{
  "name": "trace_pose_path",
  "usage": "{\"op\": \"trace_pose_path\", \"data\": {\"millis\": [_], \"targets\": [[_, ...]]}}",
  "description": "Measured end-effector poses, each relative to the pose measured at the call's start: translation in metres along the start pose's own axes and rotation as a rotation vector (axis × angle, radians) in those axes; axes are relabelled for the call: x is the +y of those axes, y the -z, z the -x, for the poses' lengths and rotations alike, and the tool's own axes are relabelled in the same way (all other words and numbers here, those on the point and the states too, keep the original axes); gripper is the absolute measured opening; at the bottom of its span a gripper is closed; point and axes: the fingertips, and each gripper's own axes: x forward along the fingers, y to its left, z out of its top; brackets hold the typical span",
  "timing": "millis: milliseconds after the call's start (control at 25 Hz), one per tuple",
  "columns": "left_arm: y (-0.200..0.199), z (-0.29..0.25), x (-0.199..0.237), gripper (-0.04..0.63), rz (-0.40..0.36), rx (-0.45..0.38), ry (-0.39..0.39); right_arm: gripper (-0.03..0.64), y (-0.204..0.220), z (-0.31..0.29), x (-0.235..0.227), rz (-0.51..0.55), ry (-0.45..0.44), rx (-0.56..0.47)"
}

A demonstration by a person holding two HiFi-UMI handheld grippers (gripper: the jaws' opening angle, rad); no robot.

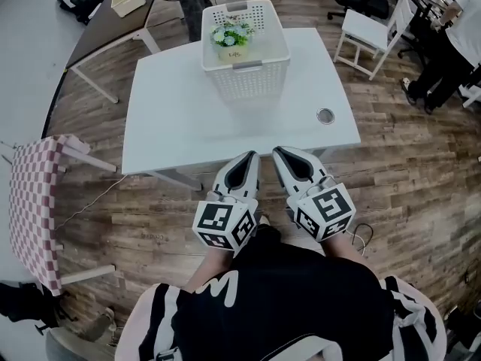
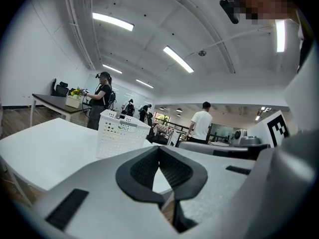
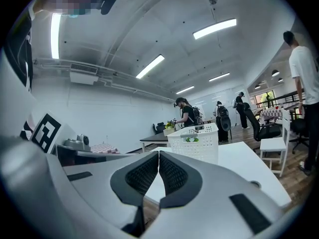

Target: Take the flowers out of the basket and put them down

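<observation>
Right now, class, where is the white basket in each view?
Head view: basket top centre, far end of the white table.
Left gripper view: basket left of centre, above the jaws.
Right gripper view: basket right of centre, above the jaws.
Shared landmark: that white table beneath it.

Basket (image 1: pixel 248 81) set on the far part of the table (image 1: pixel 188 126), flowers (image 1: pixel 230 36) seated inside it, left gripper (image 1: pixel 252 157) and right gripper (image 1: pixel 279 153) held side by side at the near edge, chair (image 1: pixel 34 201) placed left, second chair (image 1: pixel 368 28) far right.
</observation>
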Motion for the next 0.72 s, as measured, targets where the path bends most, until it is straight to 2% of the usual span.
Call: {"op": "trace_pose_path", "data": {"millis": [360,720], "targets": [[-0.01,-0.02,0.041,0.005,-0.002,0.021,0.02,0.018,-0.002,-0.046,-0.009,-0.019,0.021,0.004],[-0.01,-0.029,0.047,0.006,0.006,0.029,0.068,0.018,0.001,-0.053,-0.013,-0.024,0.062,0.008]]}}
